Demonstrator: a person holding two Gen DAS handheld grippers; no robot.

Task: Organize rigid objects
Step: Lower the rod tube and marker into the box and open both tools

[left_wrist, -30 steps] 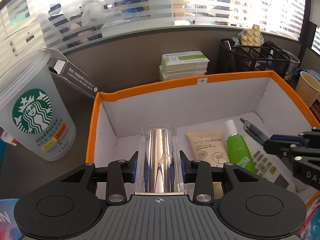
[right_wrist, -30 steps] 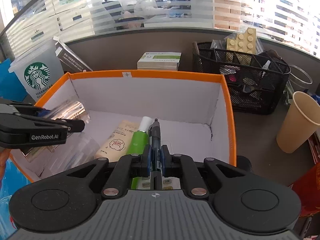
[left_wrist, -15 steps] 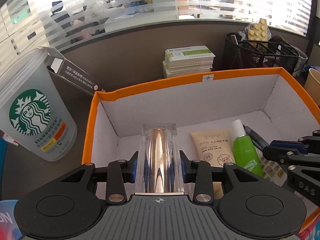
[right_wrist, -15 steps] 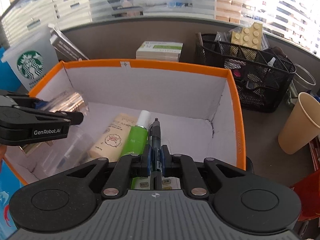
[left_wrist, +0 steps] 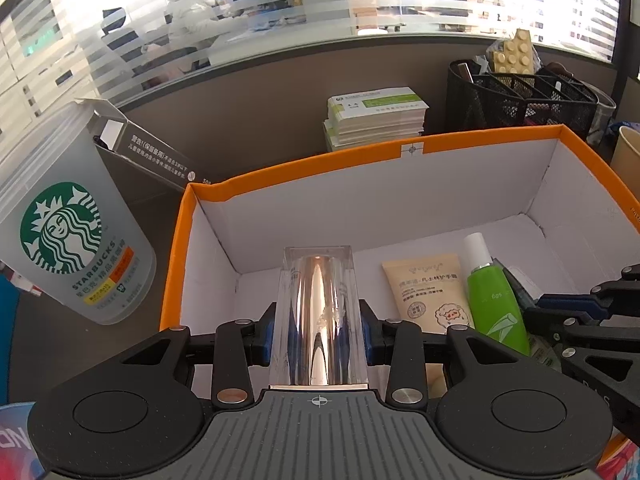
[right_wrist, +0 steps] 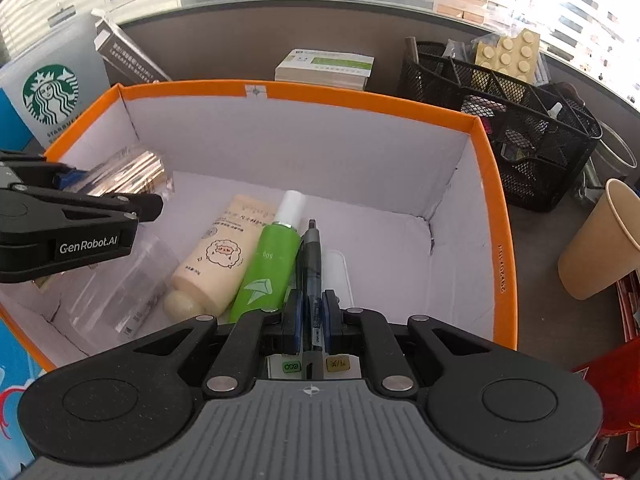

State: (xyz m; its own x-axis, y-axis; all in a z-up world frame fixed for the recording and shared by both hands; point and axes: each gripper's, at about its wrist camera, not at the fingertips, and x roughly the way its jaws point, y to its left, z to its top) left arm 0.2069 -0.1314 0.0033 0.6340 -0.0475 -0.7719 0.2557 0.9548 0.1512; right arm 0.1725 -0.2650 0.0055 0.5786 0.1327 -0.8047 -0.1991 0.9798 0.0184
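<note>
We count two claws over one orange-rimmed box (right_wrist: 496,216). Our left claw (left_wrist: 319,334) pinches one clear case with a shiny metallic cylinder inside (left_wrist: 318,312), held at the lower centre of the left wrist view, above the left part of the box. Our right claw (right_wrist: 311,322) is pressed together on one dark pen (right_wrist: 312,256), which points up the frame from the lower centre of the right wrist view.

Lying on the box floor we count two tubes side by side: one cream tube with a sheep drawing (right_wrist: 218,256) and one green tube with a white cap (right_wrist: 272,264), the green one just left of the pen. One clear plastic cup (right_wrist: 120,284) lies on its side at the lower left, under the left claw.

On the counter outside the box we count one frosted Starbucks cup (left_wrist: 68,236) at the left, one paper cup (right_wrist: 600,240) at the right, one black mesh organizer (right_wrist: 516,120) and one stack of booklets (left_wrist: 376,118) behind.
</note>
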